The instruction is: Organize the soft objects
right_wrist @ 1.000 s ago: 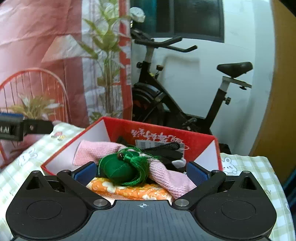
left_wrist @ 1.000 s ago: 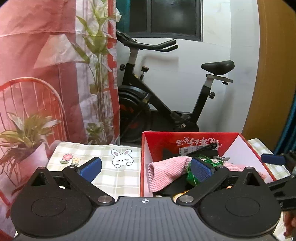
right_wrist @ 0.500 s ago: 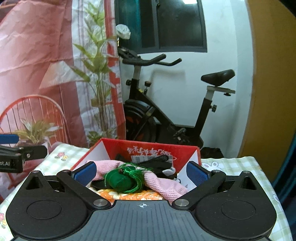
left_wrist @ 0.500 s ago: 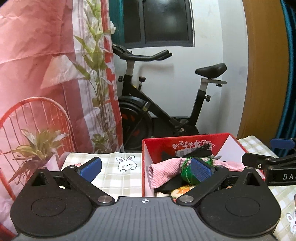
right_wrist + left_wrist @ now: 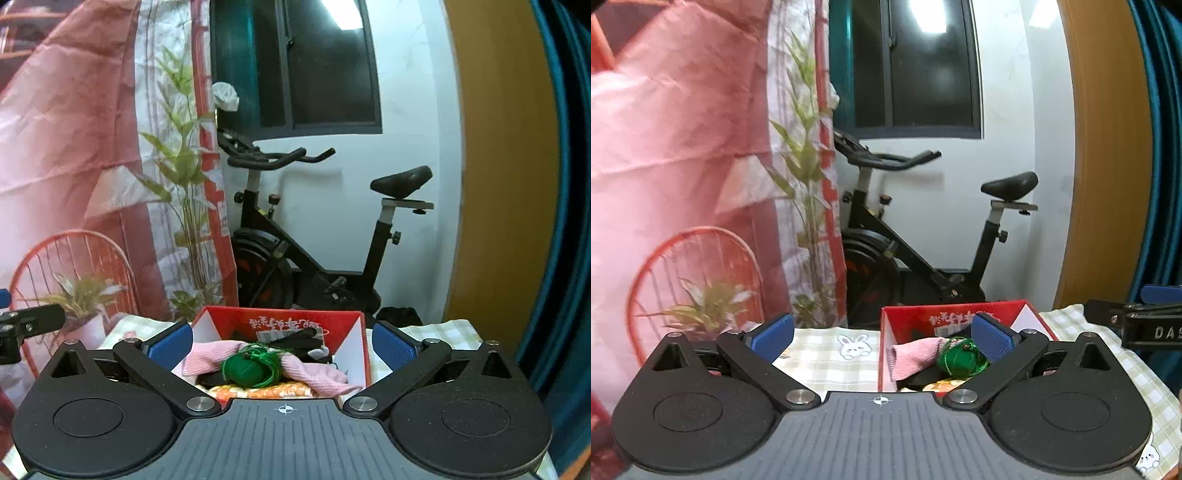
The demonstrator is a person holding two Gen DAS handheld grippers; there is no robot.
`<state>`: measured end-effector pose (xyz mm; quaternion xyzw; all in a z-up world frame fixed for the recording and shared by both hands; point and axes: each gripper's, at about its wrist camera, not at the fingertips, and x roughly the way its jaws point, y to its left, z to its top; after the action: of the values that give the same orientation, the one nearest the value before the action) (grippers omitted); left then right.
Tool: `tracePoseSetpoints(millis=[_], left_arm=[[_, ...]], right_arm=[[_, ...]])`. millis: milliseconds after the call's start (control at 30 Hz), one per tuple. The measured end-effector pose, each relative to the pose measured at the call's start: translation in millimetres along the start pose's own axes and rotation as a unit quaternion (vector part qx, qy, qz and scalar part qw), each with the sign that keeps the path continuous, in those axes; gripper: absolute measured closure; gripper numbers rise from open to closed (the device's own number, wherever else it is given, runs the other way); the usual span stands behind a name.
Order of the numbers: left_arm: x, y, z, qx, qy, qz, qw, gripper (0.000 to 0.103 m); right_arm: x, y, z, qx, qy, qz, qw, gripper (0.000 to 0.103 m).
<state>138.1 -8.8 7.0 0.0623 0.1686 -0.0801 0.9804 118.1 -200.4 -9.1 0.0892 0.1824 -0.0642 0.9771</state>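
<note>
Lower centre: red box (image 5: 325, 320) holding pink cloth (image 5: 317, 373) and green tasselled ball (image 5: 245, 371). Left gripper (image 5: 882, 338) and right gripper (image 5: 282, 345): fingers apart, empty.

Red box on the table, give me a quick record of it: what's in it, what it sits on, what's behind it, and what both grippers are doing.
container: red box, open top
contents: pink cloth, green tasselled pouch lying on the cloth, orange floral fabric underneath, black items at the back
surface: checked tablecloth with bunny print
behind: black exercise bike
left gripper: open, empty
right gripper: open, empty, facing the box
</note>
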Motion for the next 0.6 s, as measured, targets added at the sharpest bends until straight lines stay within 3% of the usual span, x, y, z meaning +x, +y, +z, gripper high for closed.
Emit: tracePoseSetpoints(millis=[600], left_arm=[[-128, 2, -18, -0.025, -0.042, 0.009, 0.9987, 0.0]], right_arm=[[-145, 23, -24, -0.016, -0.05, -0.025, 0.998, 0.0]])
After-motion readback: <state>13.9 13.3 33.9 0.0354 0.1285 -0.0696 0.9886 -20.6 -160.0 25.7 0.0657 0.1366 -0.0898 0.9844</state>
